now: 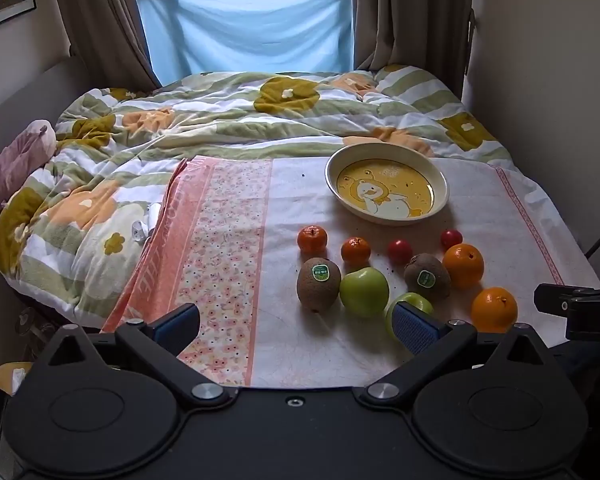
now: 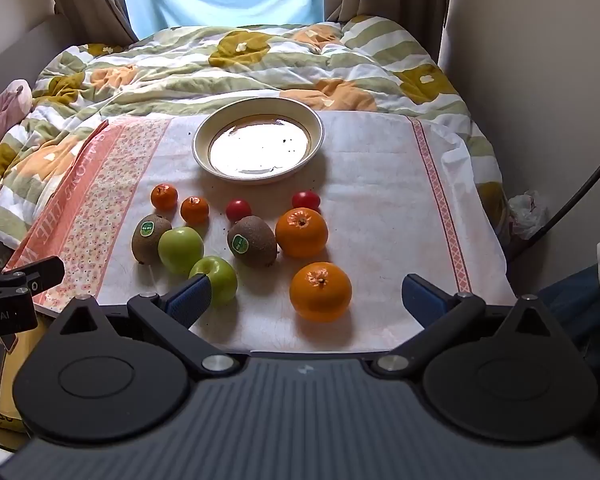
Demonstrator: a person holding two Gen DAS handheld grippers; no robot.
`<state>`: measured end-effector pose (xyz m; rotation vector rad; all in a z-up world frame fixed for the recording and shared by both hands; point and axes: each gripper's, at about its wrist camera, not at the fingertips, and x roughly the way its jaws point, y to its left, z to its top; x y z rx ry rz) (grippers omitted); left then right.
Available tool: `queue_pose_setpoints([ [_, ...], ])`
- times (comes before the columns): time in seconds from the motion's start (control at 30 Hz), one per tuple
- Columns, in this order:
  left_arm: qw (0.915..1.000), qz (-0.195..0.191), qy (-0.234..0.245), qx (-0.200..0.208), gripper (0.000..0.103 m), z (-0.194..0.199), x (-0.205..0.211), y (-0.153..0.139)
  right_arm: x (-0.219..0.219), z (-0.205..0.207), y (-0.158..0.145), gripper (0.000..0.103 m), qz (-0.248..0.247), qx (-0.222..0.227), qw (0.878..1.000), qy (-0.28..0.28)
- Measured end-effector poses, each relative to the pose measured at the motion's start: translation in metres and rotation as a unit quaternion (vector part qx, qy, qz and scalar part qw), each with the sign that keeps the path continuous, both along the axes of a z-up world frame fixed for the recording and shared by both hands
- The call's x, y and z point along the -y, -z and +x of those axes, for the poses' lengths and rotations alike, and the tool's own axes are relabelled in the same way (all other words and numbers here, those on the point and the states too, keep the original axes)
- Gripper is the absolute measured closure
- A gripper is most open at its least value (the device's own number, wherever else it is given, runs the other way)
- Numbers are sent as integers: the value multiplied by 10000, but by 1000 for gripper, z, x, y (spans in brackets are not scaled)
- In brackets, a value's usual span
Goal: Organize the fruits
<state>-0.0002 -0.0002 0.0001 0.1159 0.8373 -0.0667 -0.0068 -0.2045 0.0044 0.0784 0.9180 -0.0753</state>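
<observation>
Now both tools stand fully spread and hold nothing: the left tool hangs over the near edge of the white cloth spread on the bed, and the right tool hangs over the same edge further right. Towards the cloth's far edge sits a cream plate, with no fruit in it. Just on the near side of it lie the fruits, loosely grouped: two small mandarins and two red cherry tomatoes nearest the plate, then two kiwis with green stickers, two green apples and two oranges. One apple touches the left-hand kiwi; the nearest apple lies partly behind a blue finger pad.
</observation>
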Motion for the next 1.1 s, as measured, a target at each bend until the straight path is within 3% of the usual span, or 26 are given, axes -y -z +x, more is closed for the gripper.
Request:
queue_pose_setpoints([
  [0.13, 9999, -163, 24, -36, 0, -2, -1, -2, -3, -1, -2, 0, -7, -4, 10000, -16],
  [1.1, 9997, -199, 37, 139, 0, -3, -5, -6, -10, -7, -10, 0, -144, 95, 9999, 2],
])
